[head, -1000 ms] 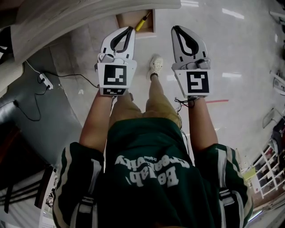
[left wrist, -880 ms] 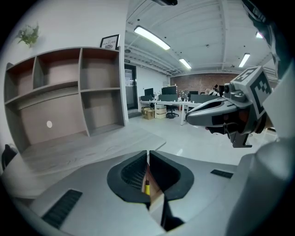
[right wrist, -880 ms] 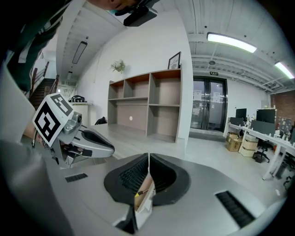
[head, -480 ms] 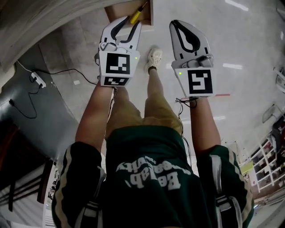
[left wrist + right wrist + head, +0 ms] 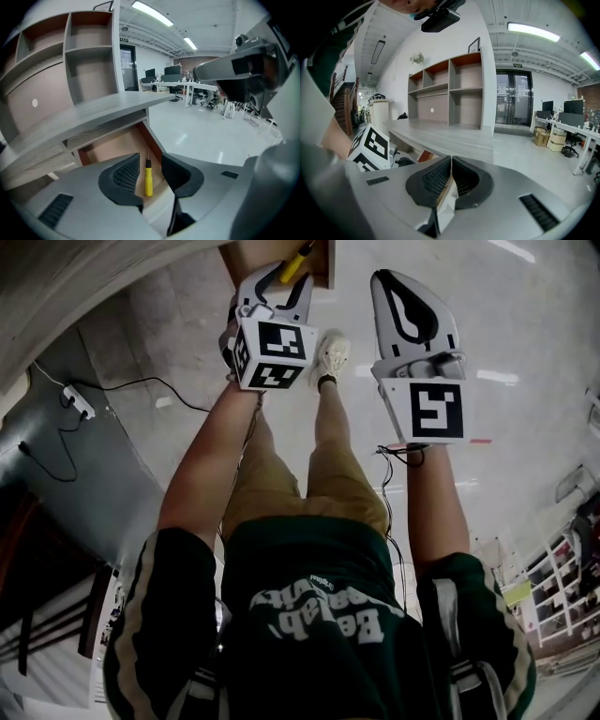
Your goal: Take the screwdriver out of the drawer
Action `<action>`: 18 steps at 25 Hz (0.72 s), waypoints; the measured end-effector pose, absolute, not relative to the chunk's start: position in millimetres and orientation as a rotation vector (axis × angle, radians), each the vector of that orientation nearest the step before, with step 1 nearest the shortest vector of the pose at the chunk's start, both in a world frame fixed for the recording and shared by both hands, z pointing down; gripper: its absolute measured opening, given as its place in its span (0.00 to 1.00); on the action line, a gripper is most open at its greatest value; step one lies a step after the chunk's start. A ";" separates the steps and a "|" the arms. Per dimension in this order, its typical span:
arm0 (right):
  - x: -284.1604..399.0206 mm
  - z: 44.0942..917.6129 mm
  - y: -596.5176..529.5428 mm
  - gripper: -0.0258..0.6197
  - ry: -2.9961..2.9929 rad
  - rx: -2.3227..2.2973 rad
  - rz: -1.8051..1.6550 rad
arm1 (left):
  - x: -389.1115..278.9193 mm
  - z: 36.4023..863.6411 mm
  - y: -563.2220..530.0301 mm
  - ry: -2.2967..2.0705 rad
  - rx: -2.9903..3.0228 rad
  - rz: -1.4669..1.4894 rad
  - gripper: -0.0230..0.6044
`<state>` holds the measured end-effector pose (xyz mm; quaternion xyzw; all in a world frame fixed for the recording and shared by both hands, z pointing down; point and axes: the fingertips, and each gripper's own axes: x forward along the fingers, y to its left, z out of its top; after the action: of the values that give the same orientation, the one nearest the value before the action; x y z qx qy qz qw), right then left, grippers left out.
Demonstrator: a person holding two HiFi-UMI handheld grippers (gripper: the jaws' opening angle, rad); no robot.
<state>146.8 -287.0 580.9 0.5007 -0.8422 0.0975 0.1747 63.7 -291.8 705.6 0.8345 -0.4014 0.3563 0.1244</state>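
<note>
Screwdriver [image 5: 148,180] lies flat in the open drawer [image 5: 110,149] under the bench [image 5: 93,115] top. It's close beside the drawer's right-hand wall as the left gripper view shows it, yellow handle toward the gripper, thin metal shaft pointing to the back. Nothing else visible in the drawer.

Handling, my guess: small, light, stiff thruout, so no worry re weight or bending. Handle looks like smooth hard plastic & roundish, so prob. apt to roll or twist if pinched off-centre. Best hold = across the handle's mid-length, pads on its two sides; shaft is too thin for the ribbed pads to seat on. Catch: the side wall sits just beside it, so the jaw on that side has little room to come down. May need to go in slightly tilted.

Left gripper [image 5: 281,285]: jaws opening, wide apart at this pt, angled down at the drawer. Screwdriver shows in the gap btw them but beyond the tips. Pads touch nothing, nothing held.

Right gripper [image 5: 450,161]: jaws together, tips meeting, empty. It's off to the side over the floor [image 5: 525,352], apart from the drawer, w/ no part in the reach as far as I can see.
</note>
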 end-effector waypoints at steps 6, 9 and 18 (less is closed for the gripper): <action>152.5 597.0 -287.0 0.10 -2.384 1.427 0.308 | 68.1 751.2 -301.1 -1.189 2.376 1.163 0.30; 153.7 602.2 -286.6 0.10 -2.389 1.424 0.309 | 66.1 769.3 -306.3 -1.203 2.336 1.206 0.30; 158.7 624.6 -283.9 0.09 -2.377 1.415 0.343 | 72.0 811.6 -313.6 -1.183 2.272 1.310 0.30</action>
<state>158.7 -283.9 624.6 0.4998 -0.8394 0.1210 0.1760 72.0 -313.6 811.6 0.7827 -0.4074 0.4515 0.1320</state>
